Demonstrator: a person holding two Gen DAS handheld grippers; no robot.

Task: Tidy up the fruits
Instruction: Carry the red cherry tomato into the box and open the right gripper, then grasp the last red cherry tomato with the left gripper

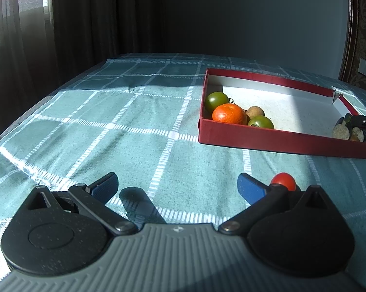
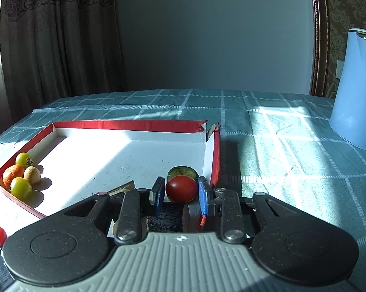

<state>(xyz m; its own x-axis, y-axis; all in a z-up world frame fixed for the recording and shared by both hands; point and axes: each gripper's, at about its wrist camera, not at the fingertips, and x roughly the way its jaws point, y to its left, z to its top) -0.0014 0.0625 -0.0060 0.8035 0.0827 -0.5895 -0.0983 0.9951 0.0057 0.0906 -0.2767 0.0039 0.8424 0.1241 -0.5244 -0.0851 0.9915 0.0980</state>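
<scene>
While clamped from both sides by the blue pads (image 2: 203,194) of the right gripper (image 2: 181,192), sits low inside the red tray (image 2: 124,123), at its near right corner: a dark red tomato (image 2: 181,188), round, glossy, thin-skinned. Held across its widest part, which suits a smooth ball; off that line, likely to squirt out. Light, yet soft enough to bruise or split under a hard squeeze, so wants only a gentle pinch and an easy release. Just behind it, a green-rimmed cut piece (image 2: 183,171), perhaps a slice of some vegetable; too hidden to name. Under the fingers, more dark slices, blurred. Across the white floor, at the near left corner of the tray: two green tomatoes (image 2: 21,187), an orange (image 2: 12,174) and a small tan fruit (image 2: 32,174), bunched and touching. Outside the tray, on the checked tablecloth (image 1: 134,126) near its front edge, a small red cherry tomato (image 1: 283,181), just beside the right finger of the left gripper (image 1: 177,187). Spread wide, those jaws, with nothing between them. Best taken across the middle too, being tiny, slick and prone to roll on cloth. Far right on the tablecloth, a blue jug (image 2: 355,90).
</scene>
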